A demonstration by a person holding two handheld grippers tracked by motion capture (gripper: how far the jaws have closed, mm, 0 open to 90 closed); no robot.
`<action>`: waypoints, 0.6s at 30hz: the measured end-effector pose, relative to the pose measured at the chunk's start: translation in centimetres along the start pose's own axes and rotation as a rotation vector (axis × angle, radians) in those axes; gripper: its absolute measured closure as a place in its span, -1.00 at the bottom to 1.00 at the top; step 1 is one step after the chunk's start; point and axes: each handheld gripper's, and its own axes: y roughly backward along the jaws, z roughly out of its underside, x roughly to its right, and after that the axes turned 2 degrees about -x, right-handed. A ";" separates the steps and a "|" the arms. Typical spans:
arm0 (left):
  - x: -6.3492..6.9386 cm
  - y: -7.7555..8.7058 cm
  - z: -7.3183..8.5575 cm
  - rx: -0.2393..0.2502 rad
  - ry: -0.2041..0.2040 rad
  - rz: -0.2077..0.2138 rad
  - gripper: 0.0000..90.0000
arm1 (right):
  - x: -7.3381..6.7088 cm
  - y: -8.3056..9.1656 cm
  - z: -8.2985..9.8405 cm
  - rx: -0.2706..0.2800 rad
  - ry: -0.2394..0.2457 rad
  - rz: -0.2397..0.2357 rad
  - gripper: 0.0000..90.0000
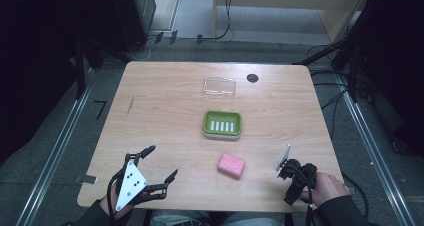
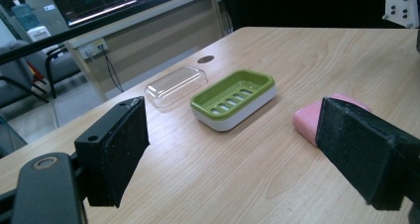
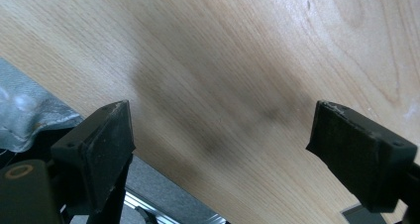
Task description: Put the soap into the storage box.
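While a pink rectangular soap bar (image 1: 231,165) lies near a green slotted plastic soap dish (image 1: 222,123) on the pale wooden table (image 1: 165,116), the left gripper (image 1: 161,163) and right gripper (image 3: 220,135) both gape wide, holding nothing.

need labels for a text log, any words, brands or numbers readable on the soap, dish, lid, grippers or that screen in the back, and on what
None can be read.
Pink soap: a raised mark on its top face, too blurred to read.
Monitor behind the table in the left gripper view: coloured graph lines, any text too small to read.
Green soap dish, clear lid, grey plate on the left gripper: no text visible.
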 end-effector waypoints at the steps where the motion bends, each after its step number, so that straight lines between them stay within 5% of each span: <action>1: 0.0 0.0 0.0 -0.002 -0.003 0.001 -0.70 | 0.0 0.0 0.0 0.000 0.000 0.000 -0.77; 18: 0.2 0.2 0.0 -0.004 -0.009 0.001 -0.70 | -0.3 0.7 -0.3 0.042 0.010 0.042 -0.77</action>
